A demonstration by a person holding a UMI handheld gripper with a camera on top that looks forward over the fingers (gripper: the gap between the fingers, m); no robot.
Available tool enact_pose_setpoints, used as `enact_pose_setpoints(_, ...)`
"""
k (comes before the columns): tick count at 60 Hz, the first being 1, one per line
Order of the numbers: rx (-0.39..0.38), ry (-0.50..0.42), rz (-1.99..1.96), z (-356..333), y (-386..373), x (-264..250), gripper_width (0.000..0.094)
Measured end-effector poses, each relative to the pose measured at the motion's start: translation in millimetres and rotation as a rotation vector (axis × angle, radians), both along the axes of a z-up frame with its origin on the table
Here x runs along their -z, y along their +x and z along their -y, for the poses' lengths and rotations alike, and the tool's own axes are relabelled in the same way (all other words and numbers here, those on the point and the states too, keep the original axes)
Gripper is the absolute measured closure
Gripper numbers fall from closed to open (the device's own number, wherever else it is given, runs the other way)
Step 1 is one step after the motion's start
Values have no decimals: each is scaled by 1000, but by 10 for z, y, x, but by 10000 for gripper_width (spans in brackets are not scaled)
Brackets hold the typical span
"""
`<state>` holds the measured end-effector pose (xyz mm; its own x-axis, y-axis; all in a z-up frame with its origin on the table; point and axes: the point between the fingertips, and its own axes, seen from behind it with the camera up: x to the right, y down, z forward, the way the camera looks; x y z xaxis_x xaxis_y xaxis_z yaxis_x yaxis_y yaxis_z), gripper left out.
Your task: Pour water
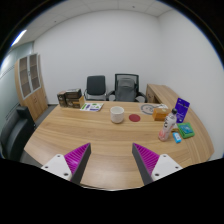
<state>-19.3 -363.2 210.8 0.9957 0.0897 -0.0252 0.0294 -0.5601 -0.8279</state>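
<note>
The table (90, 135) across the middle of the frame was light wood with a smooth, faintly shiny top. The cabinet (31, 85) at the left looked like wood too, with glazed doors. The two chairs (110, 87) at upper centre had dark mesh-like backs. The white cup (118, 115) near centre looked smooth and glossy. At the bottom, the open gripper (110, 160) carried ribbed magenta pads (76, 155) on white plastic fingers.

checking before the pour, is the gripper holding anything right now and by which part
Nothing is held. The gripper is open, its purple-padded fingers apart with only bare wooden table between them; the white round cup stands well beyond them.
</note>
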Motion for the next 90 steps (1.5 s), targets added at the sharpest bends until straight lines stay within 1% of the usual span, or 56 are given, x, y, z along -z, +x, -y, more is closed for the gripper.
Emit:
enact_pose_setpoints(7, 38, -8, 51, -198, 873, 302, 79)
enact_pose_setpoints(18, 95, 17, 55, -630, 2070, 725, 82)
enact_pose_setpoints(24, 119, 43, 53, -960, 2564, 932, 81)
enact_pose_setpoints(28, 117, 57, 32, -1199, 2754, 1060, 82)
enact_pose_setpoints(37, 96, 118, 19, -1778, 2955, 1232, 89)
enact_pose_setpoints(42, 86, 157, 19, -2045, 2980, 1295, 108)
enact_pose_setpoints(45, 82, 180, 17, -2176, 2976, 1325, 136)
enact_pose_setpoints(48, 80, 190, 24, -2280, 2969, 1379, 215)
enact_pose_setpoints(54, 71, 181, 30, -2392, 2943, 1520, 427)
enact_pose_setpoints(55, 72, 185, 33, -2406, 2951, 1519, 444)
enact_pose_setpoints(58, 70, 200, 38, -2417, 2944, 1511, 454)
enact_pose_setpoints(59, 70, 200, 40, -2421, 2949, 1510, 478)
enact_pose_setpoints(61, 78, 198, 41, -2418, 2962, 1513, 484)
enact_pose_setpoints(63, 91, 197, 41, -2412, 2974, 1511, 541)
enact_pose_setpoints(65, 105, 195, 39, -2400, 2984, 1508, 549)
enact_pose_setpoints(66, 105, 198, 38, -2403, 2999, 1513, 576)
enact_pose_setpoints(67, 108, 197, 40, -2395, 2990, 1508, 576)
enact_pose_setpoints(69, 107, 198, 49, -2389, 2983, 1500, 619)
enact_pose_setpoints(80, 136, 198, 137, -2463, 2985, 1278, 620)
enact_pose_setpoints(90, 158, 230, 294, -2695, 2867, 747, 620)
